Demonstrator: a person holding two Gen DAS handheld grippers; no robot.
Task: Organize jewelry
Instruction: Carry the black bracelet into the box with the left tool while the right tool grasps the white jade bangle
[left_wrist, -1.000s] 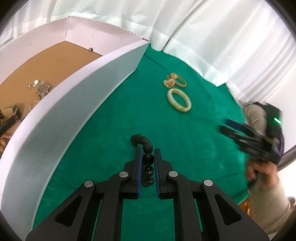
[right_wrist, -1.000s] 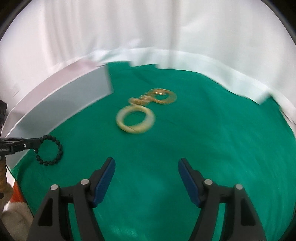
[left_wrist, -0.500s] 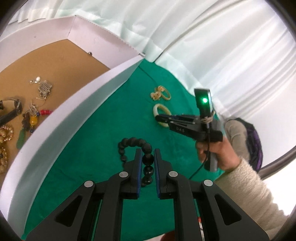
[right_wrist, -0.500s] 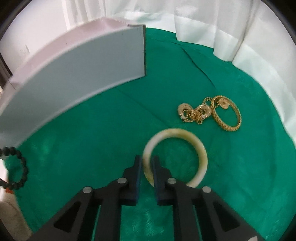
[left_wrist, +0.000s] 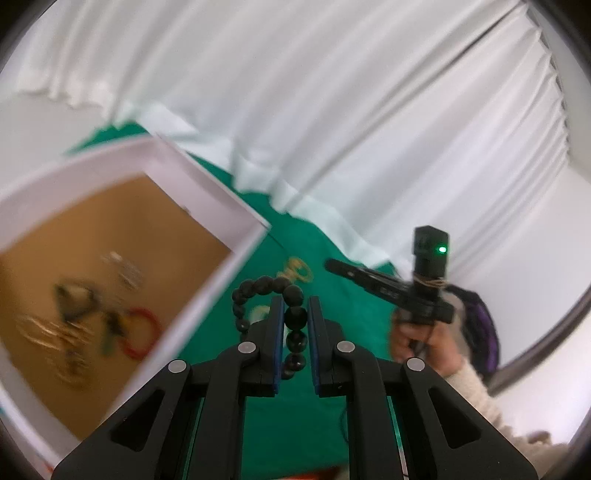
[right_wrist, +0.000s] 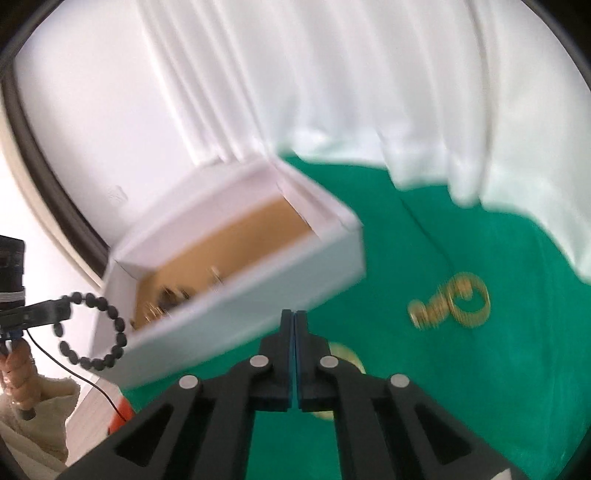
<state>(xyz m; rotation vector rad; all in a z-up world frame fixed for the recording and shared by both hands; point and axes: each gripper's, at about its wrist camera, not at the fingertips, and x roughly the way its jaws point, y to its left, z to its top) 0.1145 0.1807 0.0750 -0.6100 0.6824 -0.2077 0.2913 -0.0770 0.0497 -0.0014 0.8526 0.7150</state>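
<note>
Both grippers have risen off the cloth (left_wrist: 325, 266) since the earlier frames, and the box (left_wrist: 236, 254) now shows its brown floor from higher up. The left gripper (left_wrist: 295, 301) is clamped on the bracelet (left_wrist: 258, 286): several black beads sit pinched between its blue pads, and the rest of the strand loops up and out to the left of the fingertips, clear of the cloth and in front of the near wall of the box. In the right wrist view the same loop hangs in the air from the left gripper (right_wrist: 64, 304) at the far left, just beside the near corner of the box. The right gripper (right_wrist: 294, 317) has its jaws pressed fully together with nothing visible between them; half a second ago they straddled the rim of the bangle (right_wrist: 349, 356), which now shows only as a pale arc on the cloth behind the right finger (much of it is hidden by the gripper). In the left wrist view a hand (left_wrist: 417, 336) holds that gripper above the cloth, tip pointing left. The gold pieces (right_wrist: 454, 301) lie on the cloth to the right, well apart from the box. Inside the box other jewelry (left_wrist: 85, 314) lies on the floor, too blurred to tell apart, though one red loop stands out. A white curtain (left_wrist: 332, 92) hangs behind the table.
</note>
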